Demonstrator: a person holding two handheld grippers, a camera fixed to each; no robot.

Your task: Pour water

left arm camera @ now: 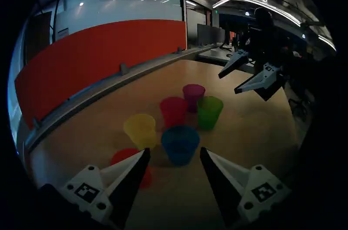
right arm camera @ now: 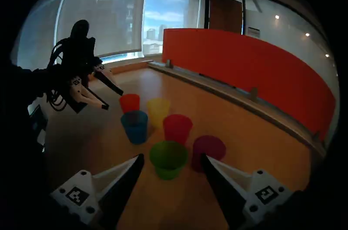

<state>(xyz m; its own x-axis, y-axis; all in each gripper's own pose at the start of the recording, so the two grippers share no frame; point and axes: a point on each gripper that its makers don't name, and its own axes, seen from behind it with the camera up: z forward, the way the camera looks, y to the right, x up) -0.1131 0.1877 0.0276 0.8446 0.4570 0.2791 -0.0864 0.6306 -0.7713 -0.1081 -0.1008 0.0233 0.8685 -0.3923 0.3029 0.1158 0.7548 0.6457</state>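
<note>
Pouring not yet begun. The left claw [left arm camera: 174, 154] and the right claw [right arm camera: 172, 157] both stand spread and empty over the counter [left arm camera: 243, 134], on opposite sides of six coloured cups [left arm camera: 173, 110]. The blue cup [left arm camera: 180, 144] sits nearest the left claw, the green cup [right arm camera: 168, 159] nearest the right. Whether any cup holds water cannot be told; grasp and pour remain. No brand or writing is legible; each claw bears only square coded markers [left arm camera: 86, 191].
</note>
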